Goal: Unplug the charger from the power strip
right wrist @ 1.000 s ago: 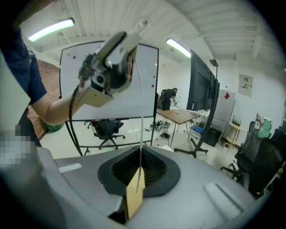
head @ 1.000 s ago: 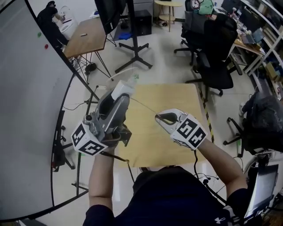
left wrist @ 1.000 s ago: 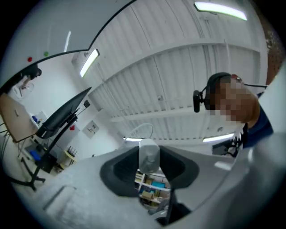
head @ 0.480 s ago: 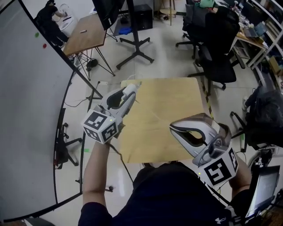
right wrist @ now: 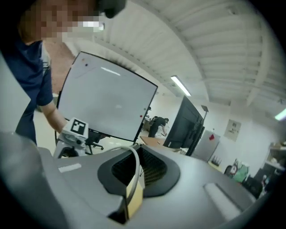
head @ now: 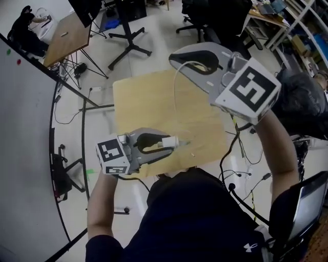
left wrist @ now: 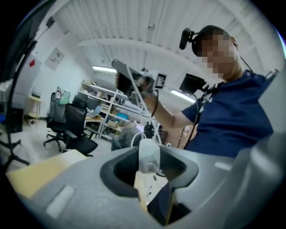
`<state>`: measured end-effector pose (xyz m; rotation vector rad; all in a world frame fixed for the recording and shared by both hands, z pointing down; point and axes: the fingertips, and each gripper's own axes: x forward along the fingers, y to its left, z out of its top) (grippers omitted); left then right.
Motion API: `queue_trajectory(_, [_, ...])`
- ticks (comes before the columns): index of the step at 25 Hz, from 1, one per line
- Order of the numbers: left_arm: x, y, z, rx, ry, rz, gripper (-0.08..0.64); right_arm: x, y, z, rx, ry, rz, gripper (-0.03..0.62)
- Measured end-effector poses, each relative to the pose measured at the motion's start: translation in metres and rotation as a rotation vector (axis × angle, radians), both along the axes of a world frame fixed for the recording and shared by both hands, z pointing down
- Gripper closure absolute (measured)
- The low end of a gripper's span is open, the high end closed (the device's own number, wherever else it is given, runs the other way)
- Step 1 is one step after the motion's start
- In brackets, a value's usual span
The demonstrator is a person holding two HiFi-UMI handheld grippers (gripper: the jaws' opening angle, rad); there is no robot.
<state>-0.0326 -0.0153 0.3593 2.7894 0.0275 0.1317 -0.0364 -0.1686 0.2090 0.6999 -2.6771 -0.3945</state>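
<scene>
My left gripper [head: 179, 144] is low at the front edge of the wooden table [head: 148, 97], pointing right, and is shut on a white charger [head: 167, 141]. The left gripper view shows that charger [left wrist: 149, 155] upright between the jaws of the left gripper [left wrist: 149, 167]. My right gripper [head: 173, 58] is raised high over the table's far right and is shut on a thin white cable [head: 176, 97]. The cable hangs down toward the charger. In the right gripper view the cable [right wrist: 134, 162] arches out between the closed jaws of the right gripper [right wrist: 134, 151]. No power strip shows in any view.
A large whiteboard [head: 20, 128] stands at the left, with its wheeled frame beside the table. A black stand base [head: 128, 41], a second wooden table [head: 66, 38] and office chairs [head: 205, 13] are beyond. Loose cables [head: 241, 174] lie on the floor at the right.
The left gripper swung from the table's far left down to its front edge, still holding the white charger. The right gripper rose high at the right, drawing the cable up with it.
</scene>
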Motion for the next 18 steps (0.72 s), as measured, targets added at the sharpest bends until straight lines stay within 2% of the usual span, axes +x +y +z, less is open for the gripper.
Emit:
queue_trajectory(2, [0.005, 0.018, -0.010, -0.048, 0.082, 0.068, 0.426, 0.009, -0.031, 0.020, -0.069, -0.032, 0.031, 0.584])
queue_trajectory(4, [0.008, 0.035, -0.025, -0.091, 0.179, 0.144, 0.426, 0.008, -0.050, 0.052, -0.192, -0.043, 0.040, 0.584])
queue_trajectory(6, [0.009, 0.047, -0.045, -0.107, 0.268, 0.204, 0.426, -0.003, -0.058, 0.092, -0.319, -0.029, 0.023, 0.584])
queue_trajectory(8, [0.005, 0.050, -0.069, -0.100, 0.359, 0.216, 0.426, -0.013, -0.057, 0.136, -0.430, -0.005, 0.010, 0.584])
queue_trajectory(10, [-0.006, 0.042, -0.095, -0.080, 0.454, 0.170, 0.426, -0.014, -0.051, 0.177, -0.527, 0.000, 0.018, 0.584])
queue_trajectory(14, [-0.049, 0.007, -0.146, -0.032, 0.654, 0.007, 0.426, -0.009, -0.019, 0.244, -0.690, -0.021, 0.042, 0.584])
queue_trajectory(16, [-0.069, -0.010, -0.166, -0.023, 0.742, -0.058, 0.426, -0.013, 0.002, 0.265, -0.728, -0.009, 0.026, 0.584])
queue_trajectory(18, [-0.081, -0.024, -0.177, -0.017, 0.796, -0.114, 0.426, -0.021, 0.021, 0.275, -0.738, 0.005, -0.005, 0.584])
